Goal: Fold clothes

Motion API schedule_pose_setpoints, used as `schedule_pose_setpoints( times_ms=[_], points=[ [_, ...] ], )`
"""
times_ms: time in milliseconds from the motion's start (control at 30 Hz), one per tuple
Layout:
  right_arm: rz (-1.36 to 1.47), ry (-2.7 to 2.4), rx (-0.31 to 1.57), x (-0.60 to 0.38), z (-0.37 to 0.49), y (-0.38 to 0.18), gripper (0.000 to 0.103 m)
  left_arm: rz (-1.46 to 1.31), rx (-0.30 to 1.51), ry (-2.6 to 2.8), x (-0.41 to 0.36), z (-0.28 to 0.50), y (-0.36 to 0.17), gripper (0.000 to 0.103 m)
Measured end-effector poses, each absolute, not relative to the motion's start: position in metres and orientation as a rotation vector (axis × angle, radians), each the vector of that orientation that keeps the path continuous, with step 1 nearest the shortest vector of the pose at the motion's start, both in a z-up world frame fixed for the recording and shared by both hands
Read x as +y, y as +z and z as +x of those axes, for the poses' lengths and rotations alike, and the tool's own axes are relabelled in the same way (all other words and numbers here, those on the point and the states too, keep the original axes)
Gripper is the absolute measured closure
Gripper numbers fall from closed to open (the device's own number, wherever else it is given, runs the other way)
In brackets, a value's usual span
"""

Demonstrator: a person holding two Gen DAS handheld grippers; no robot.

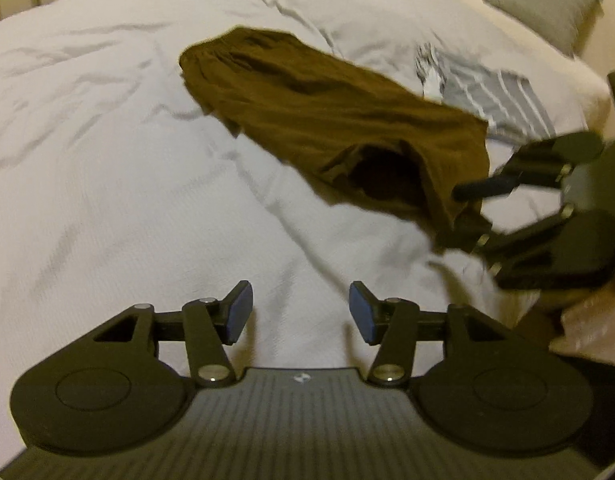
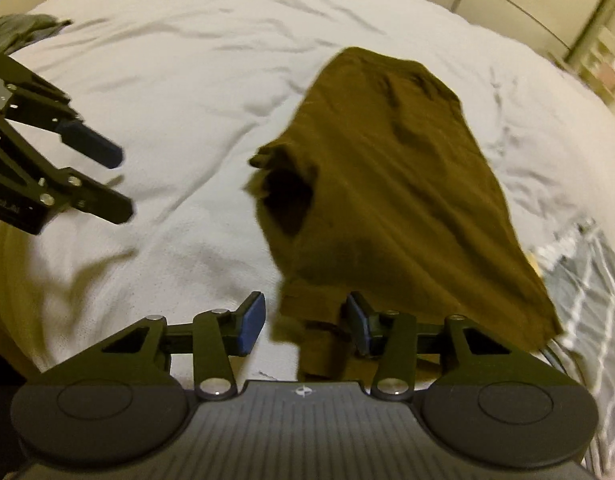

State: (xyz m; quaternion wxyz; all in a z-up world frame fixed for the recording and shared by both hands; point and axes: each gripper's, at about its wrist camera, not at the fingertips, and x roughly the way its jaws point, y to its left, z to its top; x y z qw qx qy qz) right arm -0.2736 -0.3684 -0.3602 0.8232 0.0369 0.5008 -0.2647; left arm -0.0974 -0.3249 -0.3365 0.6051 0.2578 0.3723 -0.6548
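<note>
White bed (image 1: 107, 160) carries all items. Brown garment (image 1: 327, 120) lies mid-bed, crumpled, 0 folds evident. Right gripper (image 2: 305, 322) spread, straddling its near hem, not clamped. Left gripper (image 1: 301, 314) spread, empty. Striped garment (image 1: 495, 96) beyond brown garment, untouched.

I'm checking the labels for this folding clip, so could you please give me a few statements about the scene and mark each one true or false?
1. The brown garment lies on a white bedspread. True.
2. The left gripper is clamped on the brown garment. False: its jaws stand open over bare bedspread, holding nothing.
3. A grey-and-white striped garment lies beside the brown one. True.
4. The right gripper is far from the brown garment. False: the garment's near edge sits between its open fingers.
5. A grey pillow lies at the bed's far corner in the left wrist view. True.
</note>
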Motion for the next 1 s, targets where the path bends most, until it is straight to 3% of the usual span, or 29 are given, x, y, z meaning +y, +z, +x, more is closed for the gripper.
schedule_pose_setpoints(
  times_ms=[67, 133, 200, 467, 800, 1000],
  points=[
    [0.103, -0.564, 1.015, -0.376, -0.282, -0.361, 0.062, 0.554, 0.826, -1.501, -0.327, -0.107, -0.343, 0.054],
    [0.139, -0.57, 0.956, -0.385, -0.293, -0.36, 0.087, 0.521, 0.796, -1.489, -0.333, -0.118, -0.35, 0.054],
    [0.175, -0.575, 0.897, -0.394, -0.304, -0.359, 0.093, 0.469, 0.775, -1.489, -0.34, -0.127, -0.356, 0.053],
    [0.407, -0.484, 0.705, -0.431, -0.346, -0.342, 0.092, 0.308, 0.692, -1.527, -0.365, -0.152, -0.36, 0.036],
    [0.403, -0.479, 0.478, -0.425, -0.377, -0.346, 0.096, 0.167, 0.633, -1.402, -0.372, -0.155, -0.375, 0.036],
    [0.323, -0.49, 0.384, -0.397, -0.396, -0.328, 0.096, 0.231, 0.556, -1.356, -0.374, -0.188, -0.366, 0.036]
  ],
)
